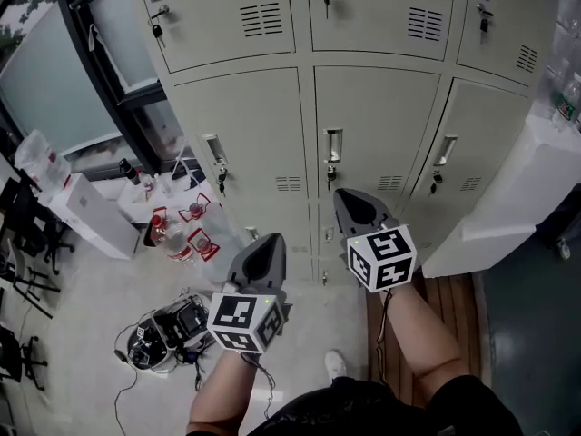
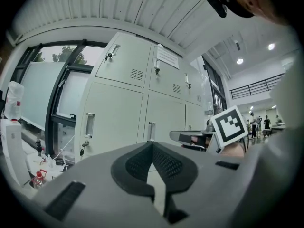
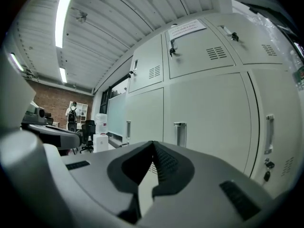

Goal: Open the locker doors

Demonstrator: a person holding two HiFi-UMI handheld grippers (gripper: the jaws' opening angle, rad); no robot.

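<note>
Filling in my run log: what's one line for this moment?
left gripper: shut, empty | right gripper: shut, empty | locker doors: closed, untouched

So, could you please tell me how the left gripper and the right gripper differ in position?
The right gripper reaches further toward the lockers than the left gripper, which sits nearer the person. In the head view the right gripper's tip shows just below the centre door's handle, while the left gripper's tip shows below the left door. Both have jaws together, hold nothing, and touch no door.
</note>
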